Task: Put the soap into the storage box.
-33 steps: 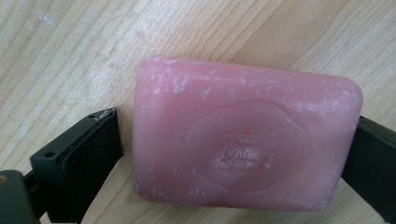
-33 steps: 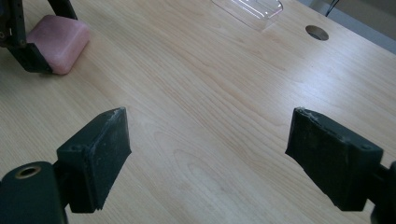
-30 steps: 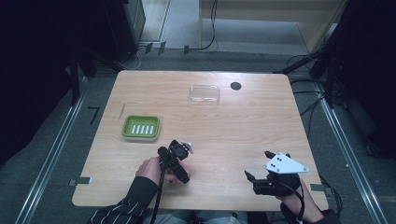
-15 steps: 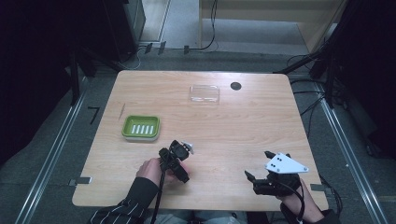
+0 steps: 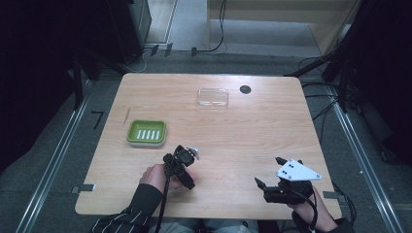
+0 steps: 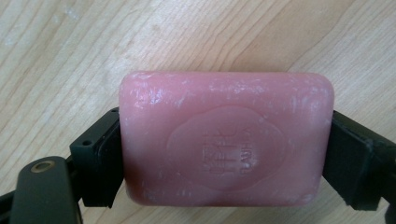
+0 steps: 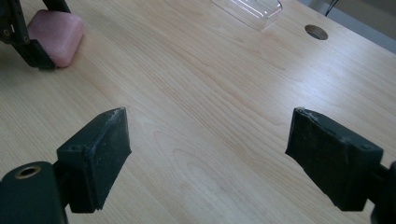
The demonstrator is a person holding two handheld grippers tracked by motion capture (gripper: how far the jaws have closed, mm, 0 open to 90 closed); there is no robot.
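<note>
Wooden desk (image 5: 252, 126), bearing a green slotted soap dish (image 5: 146, 133) at left and a clear plastic lid (image 5: 213, 97) near the far edge. Right tongs (image 7: 208, 158): spread wide over bare wood at near right, holding nothing. Left tongs (image 6: 224, 149): clamped on both ends of a pink soap bar (image 6: 226, 137), low over the desk just in front of the dish.

Looks like a lab or recording rig. Wooden bench (image 5: 233, 131) with cable hole (image 5: 245, 89), standing on grey carpet (image 5: 48, 160) between metal floor rails (image 5: 53, 160). Black cables (image 5: 316, 60) trailing across floor, dark stands (image 5: 77, 73) at sides, surroundings unlit.
</note>
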